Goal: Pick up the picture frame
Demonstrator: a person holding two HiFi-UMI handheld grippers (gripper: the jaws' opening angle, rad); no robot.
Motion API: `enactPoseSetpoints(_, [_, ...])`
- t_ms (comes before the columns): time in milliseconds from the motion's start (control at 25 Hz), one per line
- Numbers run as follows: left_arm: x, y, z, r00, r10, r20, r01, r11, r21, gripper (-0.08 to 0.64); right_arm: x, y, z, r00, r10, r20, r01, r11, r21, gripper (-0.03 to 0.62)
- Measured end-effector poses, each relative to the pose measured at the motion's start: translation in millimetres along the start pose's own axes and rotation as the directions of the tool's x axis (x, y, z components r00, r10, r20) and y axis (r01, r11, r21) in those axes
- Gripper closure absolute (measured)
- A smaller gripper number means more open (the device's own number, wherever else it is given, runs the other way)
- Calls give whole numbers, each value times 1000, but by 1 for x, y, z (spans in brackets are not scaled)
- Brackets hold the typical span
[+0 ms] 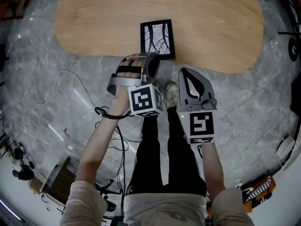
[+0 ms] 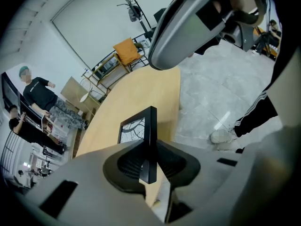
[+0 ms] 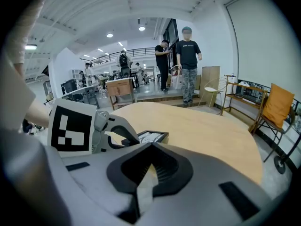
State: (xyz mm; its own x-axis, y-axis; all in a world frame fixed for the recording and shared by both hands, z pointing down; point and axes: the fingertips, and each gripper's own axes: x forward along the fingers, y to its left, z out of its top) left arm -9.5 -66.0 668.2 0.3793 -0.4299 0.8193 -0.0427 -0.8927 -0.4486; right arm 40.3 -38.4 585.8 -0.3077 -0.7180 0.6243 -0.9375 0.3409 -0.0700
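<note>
Right, head view first. The picture frame [image 1: 157,39] lies at the near edge of the tabletop [image 1: 94,22], and your left hand-held gripper [image 1: 150,62] reaches onto its near edge. Your right hand-held gripper [image 1: 186,74] hangs just beside it over the floor, with its jaws together and nothing in them. Below are your shoe [image 1: 171,91] and loose cables [image 1: 106,112]. If the frame slips it goes off the edge toward them.

Left gripper view: the pads are clamped on the frame's thin black edge, and the picture frame [image 2: 148,140] stands edge-on between them. The bite is narrow and sits on one side only. My guess is that the frame could pivot or slide out as its weight comes off the tabletop [image 2: 141,93]. The far corner may also drag.

Right gripper view: the jaws are closed and empty. The left hand-held gripper [image 3: 115,128] and the picture frame [image 3: 150,136] are close ahead, so a drift that way could knock the frame. The people [image 3: 188,55] and an orange chair [image 3: 275,105] are well apart from the work.
</note>
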Motion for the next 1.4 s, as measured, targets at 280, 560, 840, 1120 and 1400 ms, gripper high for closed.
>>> enactPoseSetpoints(280, [-49,81,21,998,58,21,-55,990,-133,477,-20,-24,90,995,-63,81,65,998,-15,588])
enactPoseSetpoints(560, [-168,187,82,962,242,130,-175,905,-387,477,-95,-35,202,969,-120,217,119,993,16,588])
enactPoseSetpoints(840, [-334,285,147,818,511,264,-227,708,-669,479,-209,-33,330,889,-151,433,140,989,57,588])
enactPoseSetpoints(1120, [-447,286,173,711,653,261,-143,498,-856,479,-308,-3,401,801,-131,584,124,991,53,588])
enactPoseSetpoints(1400, [-500,251,159,624,740,253,-83,384,-919,477,-331,31,385,784,-114,610,116,993,35,588])
